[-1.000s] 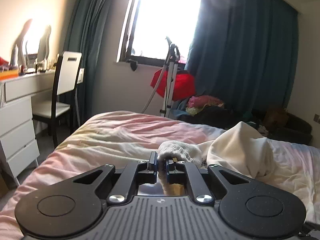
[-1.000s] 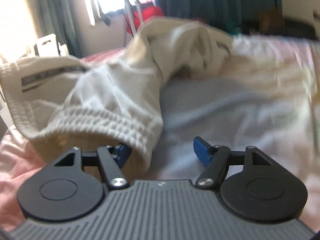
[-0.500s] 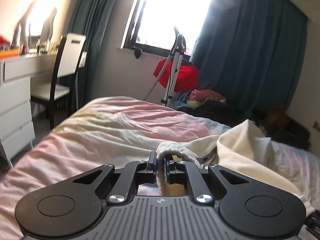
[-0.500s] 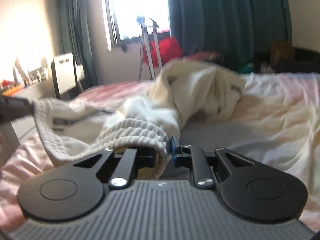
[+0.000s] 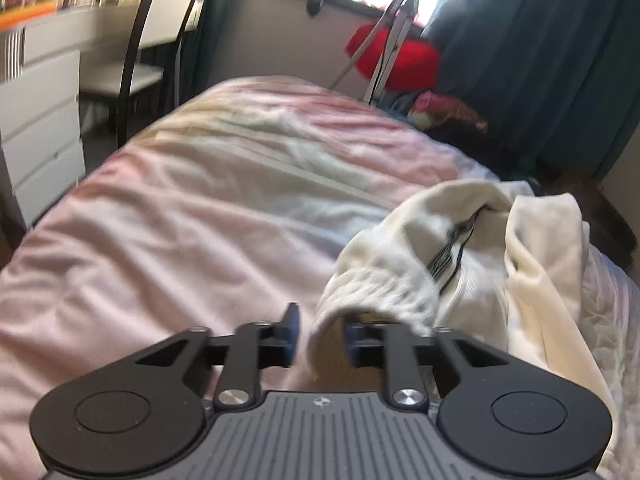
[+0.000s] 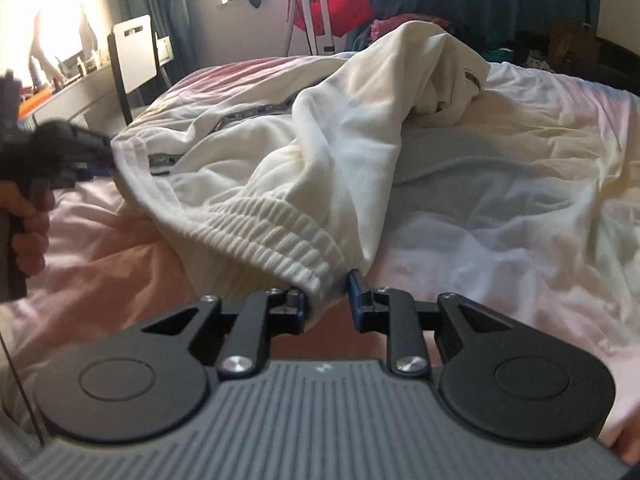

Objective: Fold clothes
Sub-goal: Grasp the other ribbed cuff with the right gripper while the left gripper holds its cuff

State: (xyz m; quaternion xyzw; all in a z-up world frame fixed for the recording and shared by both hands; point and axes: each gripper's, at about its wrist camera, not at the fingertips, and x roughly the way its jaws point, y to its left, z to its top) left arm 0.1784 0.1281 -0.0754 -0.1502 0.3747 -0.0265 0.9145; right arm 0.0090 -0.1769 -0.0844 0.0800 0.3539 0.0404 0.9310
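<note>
A cream garment (image 6: 360, 120) with a ribbed waistband and a black-and-white tape stripe lies crumpled on the pink and white bed cover (image 6: 520, 200). My right gripper (image 6: 326, 300) has the ribbed waistband between its jaws, which are opening; the cloth rests against the left pad with a gap to the right one. My left gripper (image 5: 320, 334) is opening too, and the garment's (image 5: 460, 280) ribbed edge hangs between its parted pads. In the right wrist view the left gripper (image 6: 102, 160), in a person's hand, sits at the waistband's far corner.
A white chair (image 5: 160, 40) and a white desk with drawers (image 5: 40, 112) stand left of the bed (image 5: 180, 220). Beyond the bed's far end are a tripod (image 6: 316, 12) with a red item, a clothes pile and dark curtains (image 5: 540, 60).
The left jaws, pinched on the ribbed edge before, have parted and that gripper has tipped down toward the bed. The right jaws closed on the waistband, then eased apart.
</note>
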